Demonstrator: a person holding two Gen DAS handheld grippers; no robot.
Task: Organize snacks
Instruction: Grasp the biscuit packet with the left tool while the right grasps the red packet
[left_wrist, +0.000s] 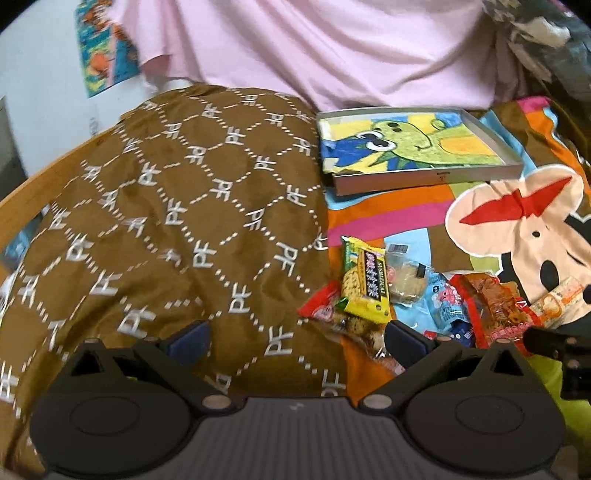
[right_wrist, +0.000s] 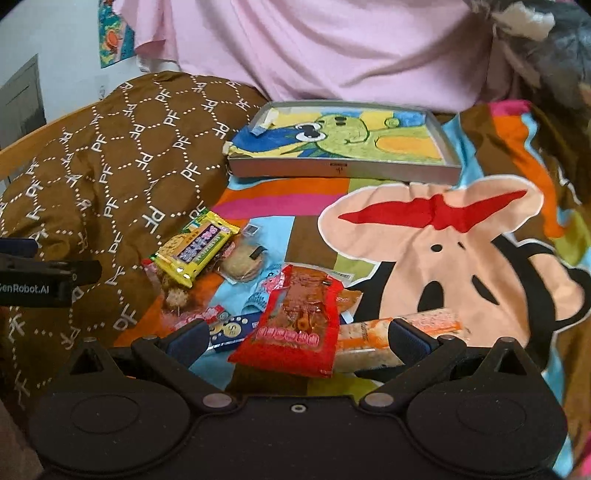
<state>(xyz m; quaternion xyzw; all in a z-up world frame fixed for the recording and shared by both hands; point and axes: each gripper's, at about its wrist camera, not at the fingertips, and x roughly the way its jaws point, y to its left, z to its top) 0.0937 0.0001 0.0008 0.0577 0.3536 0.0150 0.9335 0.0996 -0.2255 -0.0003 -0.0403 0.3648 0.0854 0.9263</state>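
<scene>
A pile of several snack packets lies on a cartoon-print blanket. A yellow packet tops the pile's left side, also the yellow packet in the left wrist view. A round biscuit sits beside it. A red packet lies in front, with an orange-white stick pack to its right and a blue bar to its left. My right gripper hovers open over the red packet. My left gripper is open, empty, left of the pile. A grey shallow box with a cartoon lining stands behind.
A brown patterned pillow rises left of the snacks, under my left gripper. A person in a pink shirt sits behind the grey box. My left gripper's body shows at the left edge of the right wrist view.
</scene>
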